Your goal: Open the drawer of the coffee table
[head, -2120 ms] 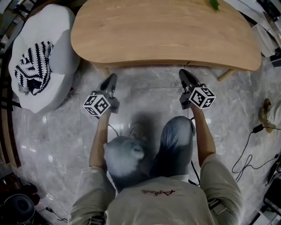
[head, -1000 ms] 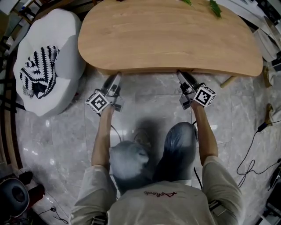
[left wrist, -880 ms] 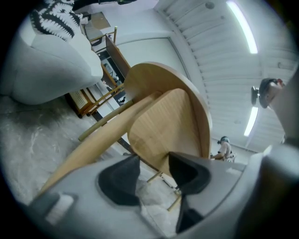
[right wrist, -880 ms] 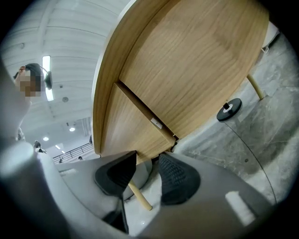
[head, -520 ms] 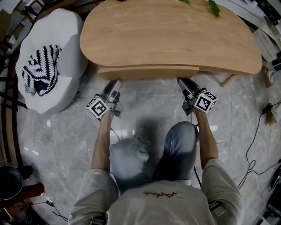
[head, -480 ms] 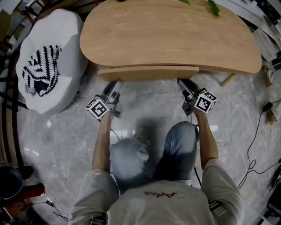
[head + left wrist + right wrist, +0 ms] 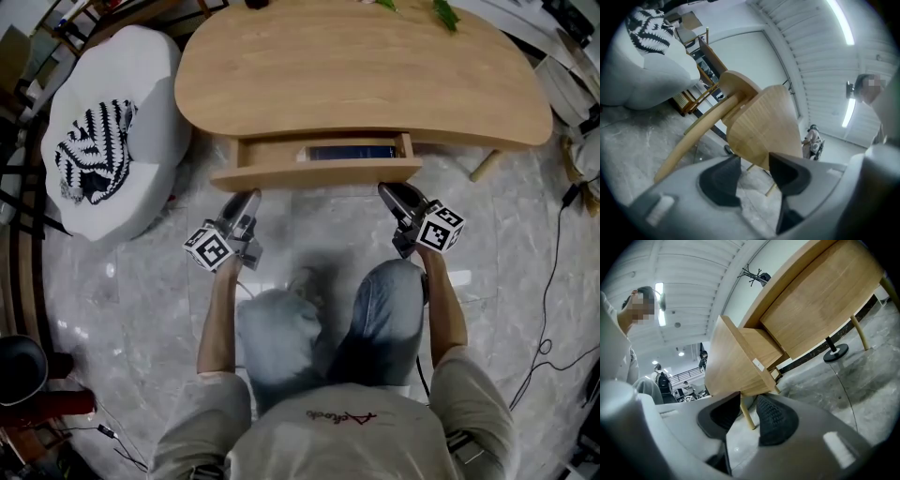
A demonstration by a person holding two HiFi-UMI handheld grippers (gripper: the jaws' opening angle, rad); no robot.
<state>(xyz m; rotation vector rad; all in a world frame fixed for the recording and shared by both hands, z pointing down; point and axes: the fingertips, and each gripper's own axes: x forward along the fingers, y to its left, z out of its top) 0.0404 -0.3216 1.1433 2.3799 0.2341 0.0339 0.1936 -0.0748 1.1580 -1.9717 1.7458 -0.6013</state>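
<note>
The light wooden coffee table [image 7: 366, 75] fills the upper part of the head view. Its drawer [image 7: 314, 173] stands partly pulled out, with a dark flat thing [image 7: 352, 152] showing inside. My left gripper [image 7: 251, 195] is at the drawer front's left end. In the left gripper view the front's [image 7: 764, 122] lower edge sits between the jaws of the left gripper [image 7: 753, 168], which close on it. My right gripper [image 7: 384, 188] is at the right end. Its jaws have just been closing. The drawer front [image 7: 731, 366] ends just above the right gripper [image 7: 749, 411], and only floor and a table leg show between the jaws.
A white pouf [image 7: 141, 103] with a black-and-white cloth [image 7: 89, 150] stands to the left of the table. The person's knees [image 7: 319, 323] are just behind the grippers. A table leg [image 7: 486, 166] and cables [image 7: 553, 309] lie at the right. Green leaves [image 7: 441, 11] rest on the table's far edge.
The drawer has slid out from under the table top toward me. Both grippers have drawn back with it. The dark thing inside has come into sight.
</note>
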